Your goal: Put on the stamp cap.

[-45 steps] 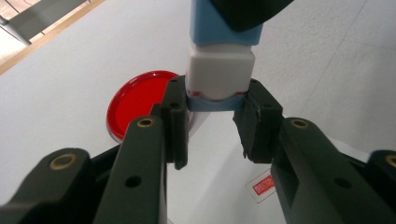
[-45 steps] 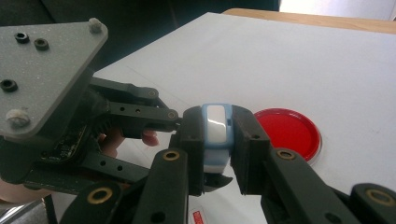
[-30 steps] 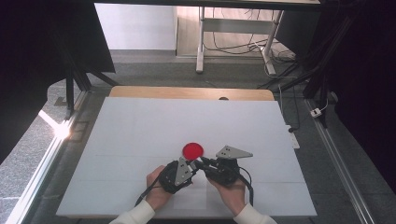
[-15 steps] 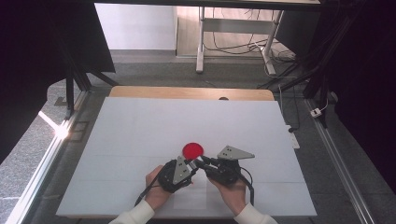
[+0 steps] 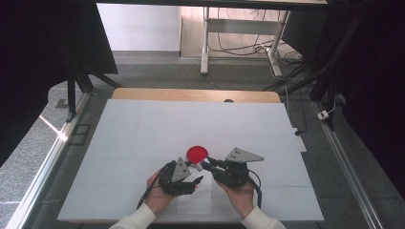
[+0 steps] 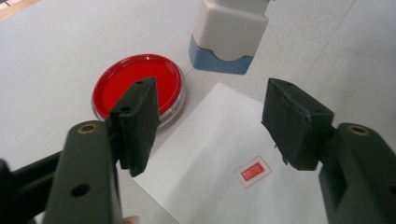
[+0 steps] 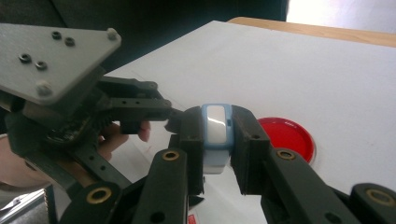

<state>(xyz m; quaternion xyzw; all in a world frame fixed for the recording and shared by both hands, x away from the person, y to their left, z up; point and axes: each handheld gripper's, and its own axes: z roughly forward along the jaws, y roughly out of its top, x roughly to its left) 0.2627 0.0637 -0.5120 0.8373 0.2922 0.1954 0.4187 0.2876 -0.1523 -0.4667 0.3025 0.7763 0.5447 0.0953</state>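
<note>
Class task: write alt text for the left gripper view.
Two open black jaws frame a white sheet bearing a small red stamp mark. Beyond lie a round red ink pad and, above the sheet's far corner, a white-and-blue stamper.

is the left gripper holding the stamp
No, the left gripper's fingers stand apart with nothing between them, while the white and blue plastic stamp sits beyond them.

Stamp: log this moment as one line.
right gripper shut on stamp | left gripper just opened, empty | ink pad beside paper
</note>
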